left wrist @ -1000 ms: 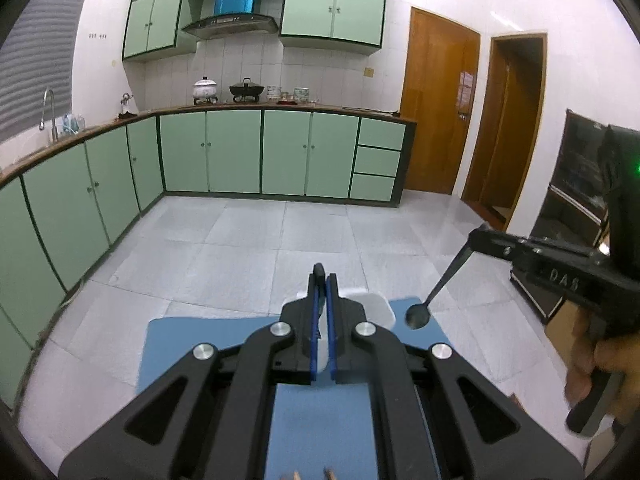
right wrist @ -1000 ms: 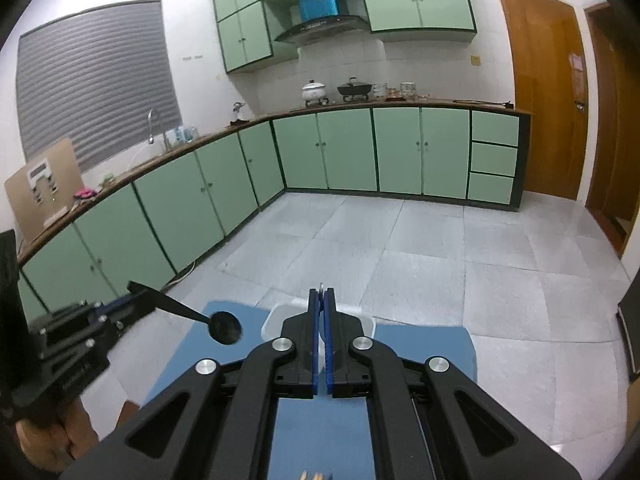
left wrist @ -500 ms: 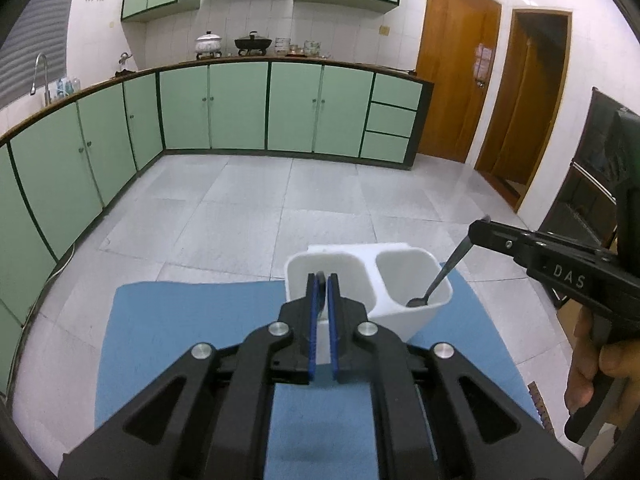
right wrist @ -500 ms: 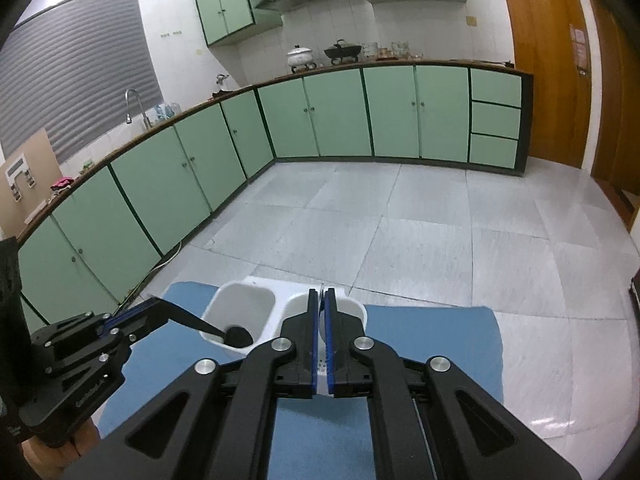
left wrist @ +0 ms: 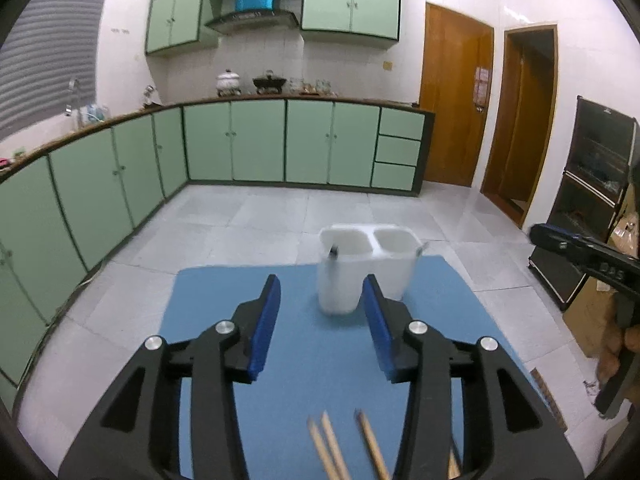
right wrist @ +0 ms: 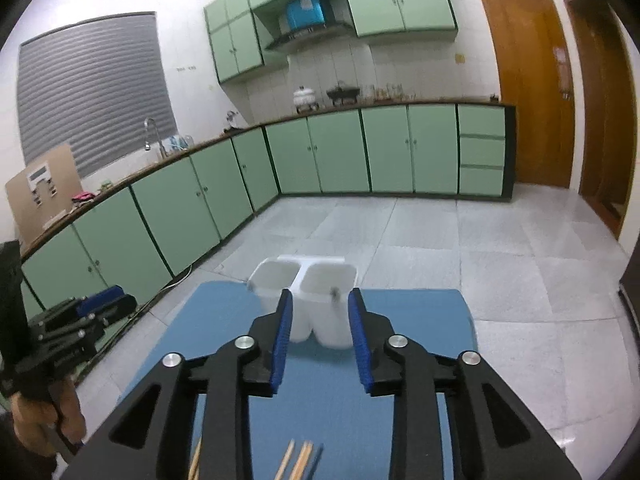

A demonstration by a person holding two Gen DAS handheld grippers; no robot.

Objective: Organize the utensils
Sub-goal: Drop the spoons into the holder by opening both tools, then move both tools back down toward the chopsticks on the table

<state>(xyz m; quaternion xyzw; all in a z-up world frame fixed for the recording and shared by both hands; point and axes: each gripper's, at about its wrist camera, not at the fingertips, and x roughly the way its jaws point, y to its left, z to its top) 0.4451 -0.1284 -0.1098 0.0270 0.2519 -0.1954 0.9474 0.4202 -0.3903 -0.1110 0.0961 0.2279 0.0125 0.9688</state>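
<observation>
A white two-compartment utensil holder (left wrist: 362, 268) stands on the blue mat (left wrist: 304, 364); it also shows in the right wrist view (right wrist: 316, 300). A spoon handle tip (left wrist: 333, 253) pokes from its left cup and another (left wrist: 420, 249) from its right cup. My left gripper (left wrist: 322, 294) is open and empty, just short of the holder. My right gripper (right wrist: 318, 308) is open and empty, also near it. Several wooden chopsticks (left wrist: 336, 448) lie on the mat near me, seen in the right wrist view too (right wrist: 298, 460).
The mat's table (left wrist: 132, 312) ends at the tiled floor. Green cabinets (left wrist: 256, 144) line the far and left walls. A dark appliance (left wrist: 592, 200) stands at right. The other gripper shows at the right edge (left wrist: 580, 252) and at the left edge (right wrist: 68, 332).
Both grippers have opened and let go of their spoons, which now stand in the holder. Both have drawn back, bringing the chopsticks into view.
</observation>
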